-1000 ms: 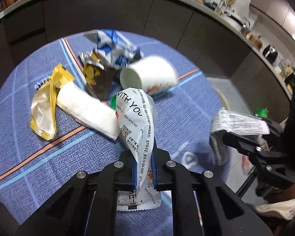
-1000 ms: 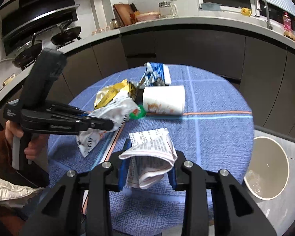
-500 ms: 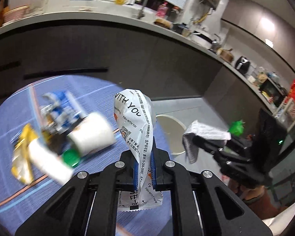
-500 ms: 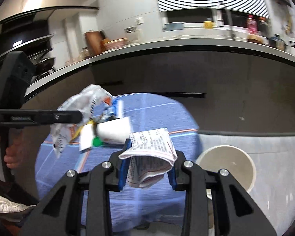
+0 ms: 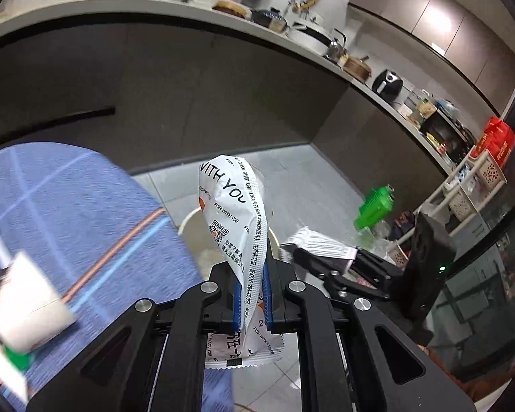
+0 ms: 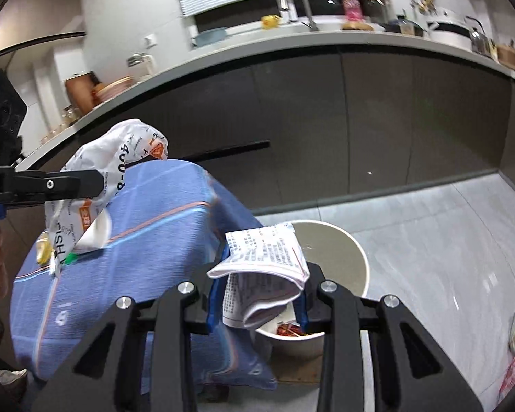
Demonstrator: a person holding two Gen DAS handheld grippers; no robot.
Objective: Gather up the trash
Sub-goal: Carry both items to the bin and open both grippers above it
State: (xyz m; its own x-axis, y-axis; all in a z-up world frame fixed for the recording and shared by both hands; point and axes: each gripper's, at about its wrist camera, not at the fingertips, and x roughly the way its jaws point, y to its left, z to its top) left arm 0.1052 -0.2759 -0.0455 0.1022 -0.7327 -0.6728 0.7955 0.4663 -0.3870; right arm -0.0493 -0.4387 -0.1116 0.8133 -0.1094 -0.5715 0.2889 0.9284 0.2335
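My left gripper (image 5: pixel 252 300) is shut on a white snack wrapper (image 5: pixel 238 219) printed "FISH WITH YOU", held upright off the table's right edge, in front of the white trash bin (image 5: pixel 189 221). My right gripper (image 6: pixel 257 300) is shut on a folded printed paper (image 6: pixel 264 261), held over the near rim of the bin (image 6: pixel 357 257) on the floor. The bin holds some red trash. In the right wrist view the left gripper (image 6: pixel 96 182) and its wrapper (image 6: pixel 120 158) hang above the table. In the left wrist view the right gripper (image 5: pixel 309 259) and paper (image 5: pixel 321 243) show to the right.
A round table with a blue cloth (image 6: pixel 154 233) stands left of the bin. A white paper cup (image 5: pixel 24 305) and other wrappers lie on it. Dark cabinets under a curved counter (image 6: pixel 360 103) stand behind. A green object (image 5: pixel 374 207) and shelves are at the right.
Both grippers have swung right, away from the trash pile on the table, toward the bin, each keeping hold of its piece. The bin is now close under the right gripper.
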